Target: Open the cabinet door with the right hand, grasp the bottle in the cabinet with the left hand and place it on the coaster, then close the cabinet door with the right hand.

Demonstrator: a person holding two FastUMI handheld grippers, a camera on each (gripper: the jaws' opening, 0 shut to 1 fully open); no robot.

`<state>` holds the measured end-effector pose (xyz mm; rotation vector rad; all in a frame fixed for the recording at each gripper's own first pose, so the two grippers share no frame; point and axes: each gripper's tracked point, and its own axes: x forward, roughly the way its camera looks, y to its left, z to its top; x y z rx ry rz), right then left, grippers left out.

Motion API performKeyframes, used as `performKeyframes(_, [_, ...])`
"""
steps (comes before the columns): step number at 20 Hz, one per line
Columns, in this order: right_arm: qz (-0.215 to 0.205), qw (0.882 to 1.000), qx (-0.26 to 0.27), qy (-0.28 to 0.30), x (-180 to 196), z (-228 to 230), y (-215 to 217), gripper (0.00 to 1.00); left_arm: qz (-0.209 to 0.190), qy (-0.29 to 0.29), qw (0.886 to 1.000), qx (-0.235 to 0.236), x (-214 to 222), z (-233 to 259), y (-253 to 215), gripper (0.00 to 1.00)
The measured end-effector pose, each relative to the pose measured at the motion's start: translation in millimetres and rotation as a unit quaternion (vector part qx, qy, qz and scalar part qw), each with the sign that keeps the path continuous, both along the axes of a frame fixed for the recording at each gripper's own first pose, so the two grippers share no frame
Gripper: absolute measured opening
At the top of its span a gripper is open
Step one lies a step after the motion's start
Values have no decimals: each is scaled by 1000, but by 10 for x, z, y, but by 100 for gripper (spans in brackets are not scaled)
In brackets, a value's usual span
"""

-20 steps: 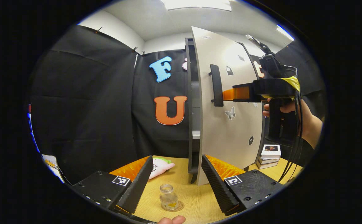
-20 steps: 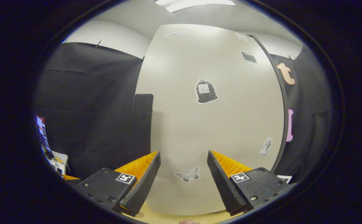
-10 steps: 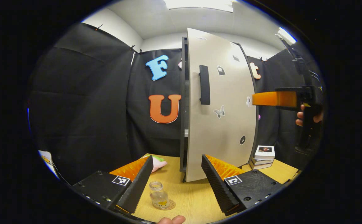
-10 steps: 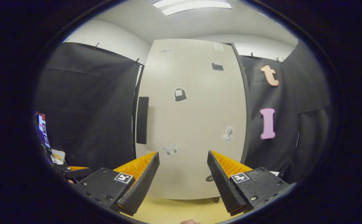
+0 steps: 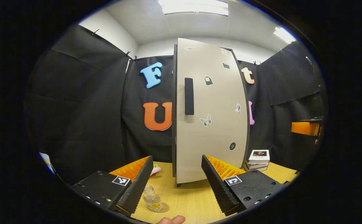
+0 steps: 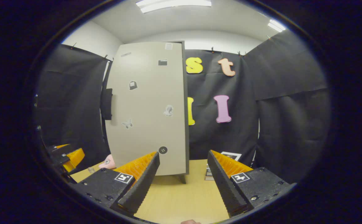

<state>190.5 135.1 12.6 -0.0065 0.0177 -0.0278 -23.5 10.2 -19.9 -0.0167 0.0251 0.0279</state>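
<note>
Left gripper view is showing the cabinet door [image 5: 210, 112] lying flush against the cabinet, its dark handle [image 5: 189, 96] near the door's left edge. In front of the door and to its left, the bottle [image 5: 152, 202] is standing upright on the coaster [image 5: 164, 207] on the wooden table [image 5: 193, 199]. The left gripper [image 5: 174, 182] is hovering before the door with its jaws spread apart, grasping nothing. A stack of books [image 5: 258, 159] is lying just right of the door's foot, and a pink toy [image 5: 154, 170] just left of it. In the right gripper view, the right gripper [image 6: 183, 182] is hanging released and empty, well back from the door and to its right.
</note>
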Motion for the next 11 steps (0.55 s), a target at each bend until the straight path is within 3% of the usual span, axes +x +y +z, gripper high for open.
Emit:
performKeyframes(3, [-8,1000,0,6,-87,-136,-87,98,-3,-6,1000,4,1,44,-49,94])
performKeyframes(11, [2,1000,13,-14,24,37,-79,98,-1,-8,1000,3,15,68,-112,94])
